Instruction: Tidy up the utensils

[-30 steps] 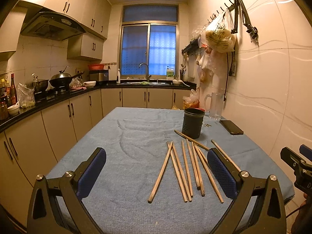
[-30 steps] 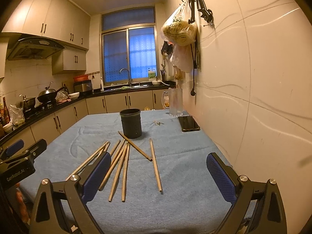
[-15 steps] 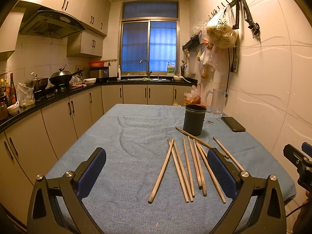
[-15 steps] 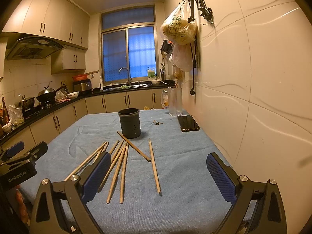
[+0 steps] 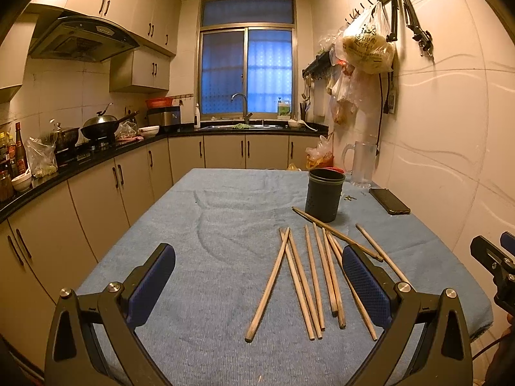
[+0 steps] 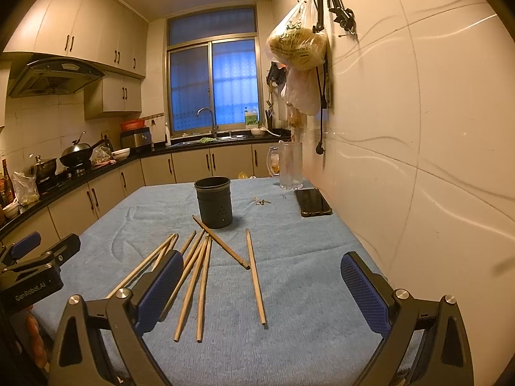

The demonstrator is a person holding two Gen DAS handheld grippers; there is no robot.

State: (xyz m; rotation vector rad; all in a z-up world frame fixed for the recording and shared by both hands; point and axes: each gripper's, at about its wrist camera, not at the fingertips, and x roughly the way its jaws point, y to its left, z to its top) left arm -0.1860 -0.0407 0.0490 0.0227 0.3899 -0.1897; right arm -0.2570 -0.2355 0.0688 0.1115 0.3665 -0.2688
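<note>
Left wrist view. We see the left gripper (image 5: 257, 284) held above the near end of a table covered in blue cloth (image 5: 206, 225), its jaws spread wide and holding nothing. The wooden chopsticks (image 5: 313, 273) lie loose on the cloth, fanned out ahead and toward the right finger; one stick (image 5: 336, 233) rests crosswise over the far ends of several others. The dark utensil holder (image 5: 323, 196) stands upright just beyond them, and appears empty from this angle, though its inside is not visible. A phone (image 5: 389, 201) lies near the wall and a clear pitcher (image 5: 362, 164) stands behind the holder. The right gripper's body (image 5: 494, 263) shows at the right edge.

Right wrist view. We see the right gripper (image 6: 260, 289) likewise wide open and empty, hovering over the near edge of the table. The chopsticks (image 6: 196, 273) lie mostly toward its left finger; a single stick (image 6: 255, 276) lies apart, nearly lengthwise between the fingers. The utensil holder (image 6: 215, 202) stands beyond, close to the far tip of the crossing stick. The left gripper's body (image 6: 35, 270) appears at the left edge.

Step in hand. We judge that the task is at its start: no chopstick is gripped and none visibly stands in the holder. The next move calls for lowering one gripper over a stick, closing across its thin shaft, and tilting it upright over the holder's mouth. The lone stick looks the easiest first pick, since no other stick touches it.
</note>
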